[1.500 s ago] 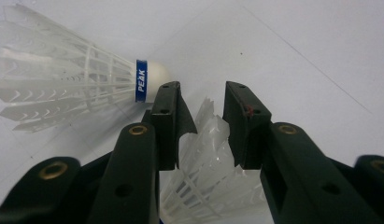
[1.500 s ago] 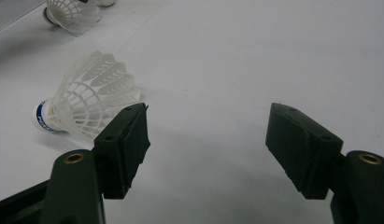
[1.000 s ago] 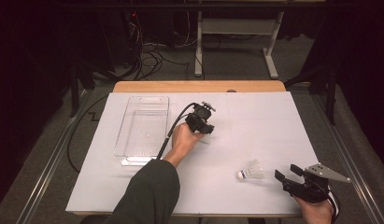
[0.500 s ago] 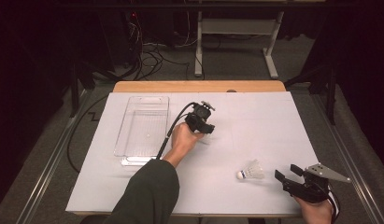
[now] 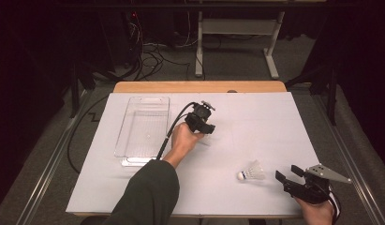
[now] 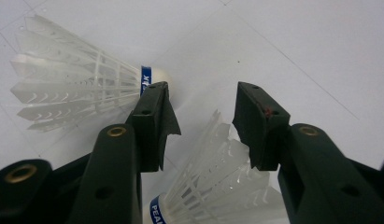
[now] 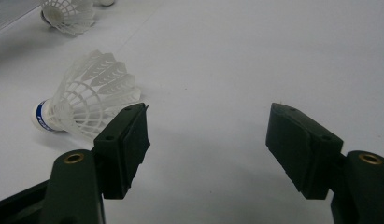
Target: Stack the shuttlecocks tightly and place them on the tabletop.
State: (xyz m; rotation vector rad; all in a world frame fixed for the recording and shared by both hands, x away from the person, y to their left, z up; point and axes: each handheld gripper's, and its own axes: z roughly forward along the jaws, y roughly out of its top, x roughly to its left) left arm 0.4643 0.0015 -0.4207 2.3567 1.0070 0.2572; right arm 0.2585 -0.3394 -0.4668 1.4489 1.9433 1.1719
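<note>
In the left gripper view, a white feathered shuttlecock [image 6: 213,186] with a blue band lies on the white sheet, its skirt between the open jaws of my left gripper [image 6: 203,107]. A second shuttlecock [image 6: 73,84] lies just past the left jaw, cork toward it. In the high view my left gripper [image 5: 205,127] is low over the table's middle, beside the tray. A third shuttlecock [image 5: 252,172] lies at the front right, a short way left of my right gripper [image 5: 287,173]. The right gripper [image 7: 208,126] stands open and empty, that shuttlecock [image 7: 87,100] beyond its left jaw.
A clear plastic tray [image 5: 129,140] stands left of the left hand and looks empty. The white sheet [image 5: 265,122] covers a wooden table [image 5: 199,86]. A black cable [image 5: 169,136] trails from the left gripper along the tray's right side. Another shuttlecock [image 7: 68,15] lies far off in the right gripper view.
</note>
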